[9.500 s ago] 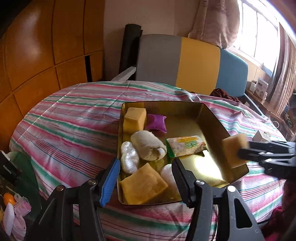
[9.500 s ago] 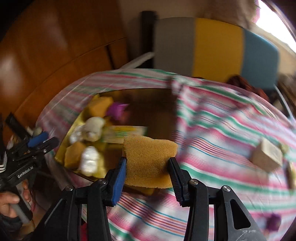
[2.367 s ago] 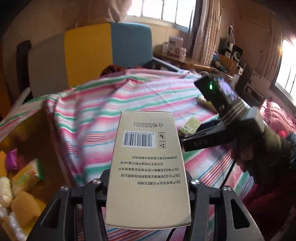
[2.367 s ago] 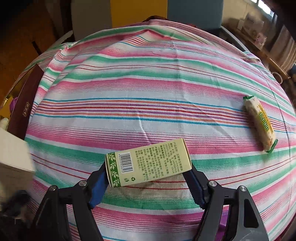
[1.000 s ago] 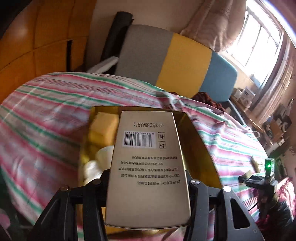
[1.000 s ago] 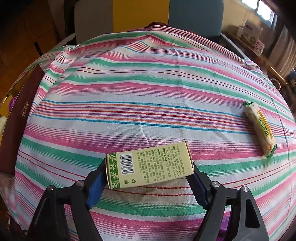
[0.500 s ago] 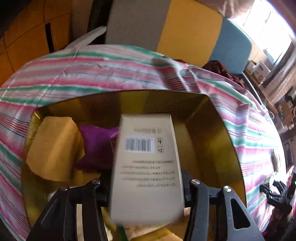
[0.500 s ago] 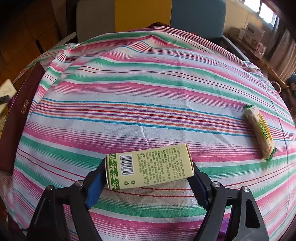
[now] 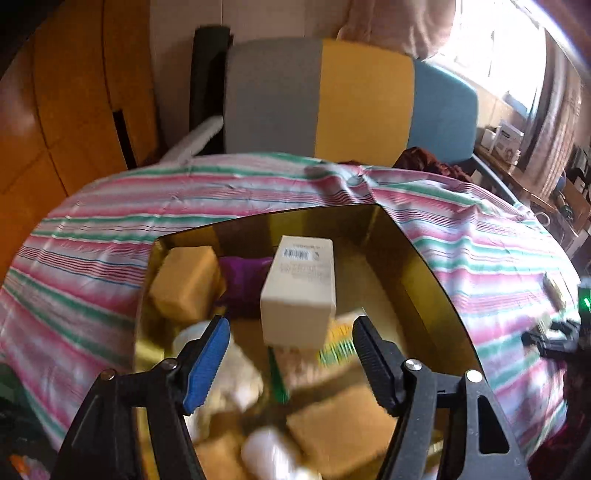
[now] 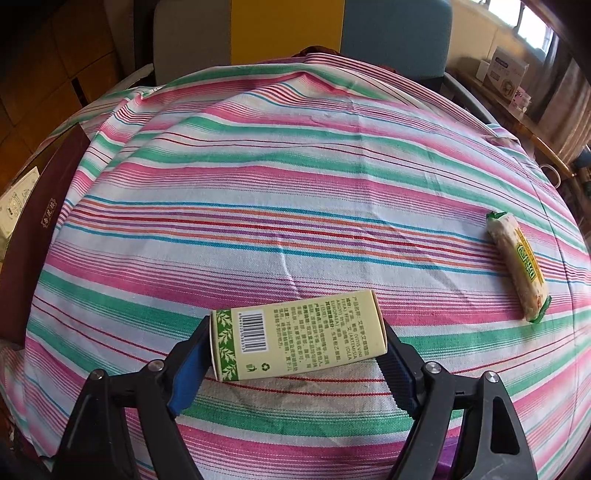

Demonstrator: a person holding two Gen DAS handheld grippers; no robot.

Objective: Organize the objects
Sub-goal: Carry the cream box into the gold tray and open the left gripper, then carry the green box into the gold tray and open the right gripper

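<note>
The left tool (image 9: 290, 354), jaws opening and clear of the beige box (image 9: 299, 291) at frame centre over the gold tray (image 9: 424, 269), was releasing it there, while the right tool (image 10: 295, 363) clamped the green box (image 10: 297, 345) endwise on the desk (image 10: 295, 177), lower centre, presumably for lifting.

L hand-held gripper (image 9: 290, 350) jaws opening, empty; R hand-held gripper (image 10: 295, 354) seemingly clamped.

Behind the striped tablecloth (image 10: 295, 177), a chair back (image 9: 332, 99) in grey, yellow and blue panels. Orange wooden panelling (image 9: 74, 92) at left. Pale curtain (image 9: 399, 26) beside a bright window (image 9: 498, 48) at right, with white boxes (image 10: 506, 74) on a side ledge.
</note>
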